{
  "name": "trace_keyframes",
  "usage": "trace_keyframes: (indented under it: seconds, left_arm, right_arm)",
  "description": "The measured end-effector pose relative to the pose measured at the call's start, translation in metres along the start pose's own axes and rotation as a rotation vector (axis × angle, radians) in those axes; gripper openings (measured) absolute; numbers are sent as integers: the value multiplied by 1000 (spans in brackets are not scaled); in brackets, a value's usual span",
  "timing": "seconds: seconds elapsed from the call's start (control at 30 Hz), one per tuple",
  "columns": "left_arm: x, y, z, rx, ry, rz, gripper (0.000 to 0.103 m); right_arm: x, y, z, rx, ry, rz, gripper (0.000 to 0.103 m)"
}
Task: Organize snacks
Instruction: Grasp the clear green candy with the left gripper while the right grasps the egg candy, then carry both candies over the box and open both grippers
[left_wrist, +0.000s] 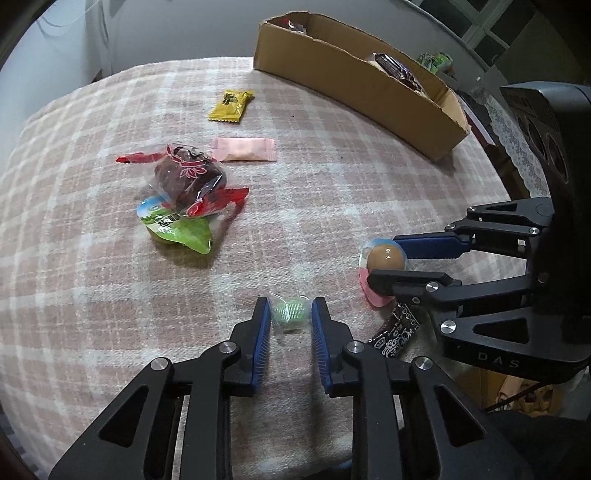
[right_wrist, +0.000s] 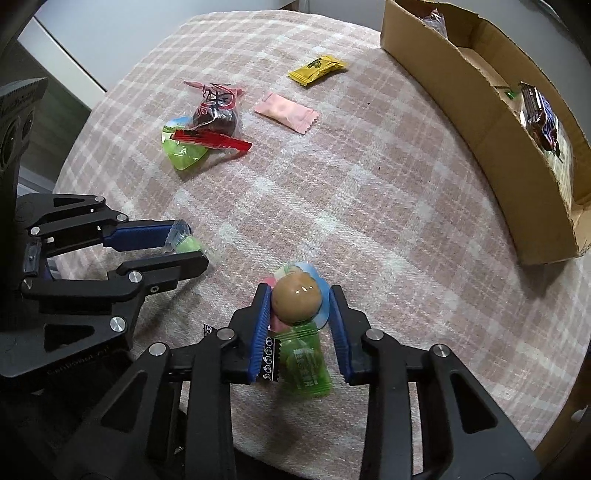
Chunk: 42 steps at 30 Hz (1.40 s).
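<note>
left gripper (left_wrist: 290, 319) clamped on a small green wrapped candy (left_wrist: 289, 316) on the plaid tablecloth (left_wrist: 332, 184), right gripper (right_wrist: 300, 308) with "DAS" on its body, closing round a brown jelly cup (right_wrist: 295, 298), grip unclear, cardboard box (right_wrist: 480, 122) well apart

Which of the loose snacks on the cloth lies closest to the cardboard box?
The yellow packet; the pink packet and the others lie farther from the cardboard box.

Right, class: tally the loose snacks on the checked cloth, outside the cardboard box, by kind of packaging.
Jelly cups: 2
Flat sealed packets: 4
Clear-wrapped sweets: 2
Total: 8
</note>
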<state>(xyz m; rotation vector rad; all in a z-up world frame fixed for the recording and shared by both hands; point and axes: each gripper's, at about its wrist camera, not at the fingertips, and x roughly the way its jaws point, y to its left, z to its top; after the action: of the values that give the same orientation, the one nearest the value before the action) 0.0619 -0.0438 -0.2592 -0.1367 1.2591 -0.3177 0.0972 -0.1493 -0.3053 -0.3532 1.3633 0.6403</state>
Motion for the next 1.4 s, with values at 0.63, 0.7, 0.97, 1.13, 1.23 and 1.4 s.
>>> trace_keyframes:
  seconds: [0.63, 0.7, 0.97, 1.13, 1.23, 1.4]
  left_arm:
    - [-30, 16, 5, -55, -53, -39, 21]
    - [-35, 16, 8, -60, -64, -43, 21]
    - [-56, 13, 42, -39, -131, -57, 21]
    - [-63, 11, 74, -18, -172, -60, 21]
    - [-66, 9, 95, 0, -194, -59, 21]
    - [-64, 6, 129, 28, -222, -62, 21]
  right_arm:
    - [-33, -22, 9, 75, -83, 12, 30]
    - [-41, -27, 10, 85, -97, 15, 30]
    - [-73, -51, 21, 137, -169, 8, 30]
    - [-95, -76, 30, 189, -222, -3, 30]
    - [-107, -94, 35, 225, -251, -9, 30]
    - [-123, -125, 47, 266, -288, -39, 30]
